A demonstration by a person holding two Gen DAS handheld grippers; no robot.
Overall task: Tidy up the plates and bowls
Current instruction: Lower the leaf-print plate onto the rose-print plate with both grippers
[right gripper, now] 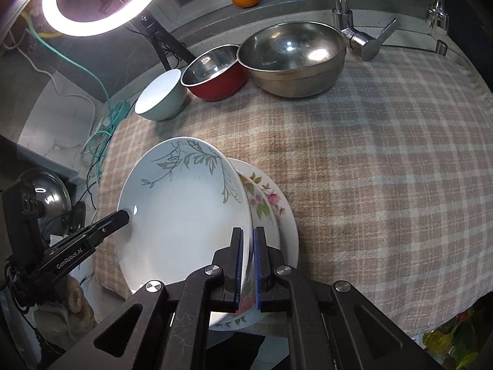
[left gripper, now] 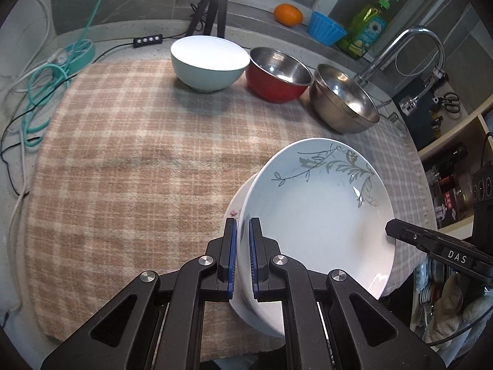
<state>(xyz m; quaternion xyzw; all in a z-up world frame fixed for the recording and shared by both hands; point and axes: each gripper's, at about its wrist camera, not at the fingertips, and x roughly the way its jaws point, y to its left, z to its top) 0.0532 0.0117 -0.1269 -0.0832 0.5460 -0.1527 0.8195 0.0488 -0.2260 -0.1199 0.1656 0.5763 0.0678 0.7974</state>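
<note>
A white deep plate with a grey leaf pattern [left gripper: 314, 215] [right gripper: 185, 215] is gripped at both sides over the front edge of the plaid cloth. My left gripper [left gripper: 242, 225] is shut on its near rim. My right gripper [right gripper: 248, 234] is shut on the opposite rim. Each one's tip shows in the other's view, the right gripper [left gripper: 391, 227] and the left gripper [right gripper: 123, 215]. Under the plate lies a floral plate [right gripper: 274, 212] [left gripper: 233, 208], mostly covered; I cannot tell whether they touch. At the back stand a pale blue bowl [left gripper: 209, 61] [right gripper: 160, 98], a red bowl [left gripper: 277, 74] [right gripper: 215, 74] and a steel bowl [left gripper: 342, 98] [right gripper: 292, 58].
The plaid cloth [left gripper: 138, 160] [right gripper: 385, 169] covers the counter. Behind the bowls are a faucet [left gripper: 413, 46] [right gripper: 342, 9], an orange [left gripper: 288, 14], a blue ribbed cup [left gripper: 326, 30], a green soap bottle [left gripper: 369, 24] and a tripod [left gripper: 212, 9]. Cables [left gripper: 40, 92] lie at the left. A ring light [right gripper: 101, 3] glows.
</note>
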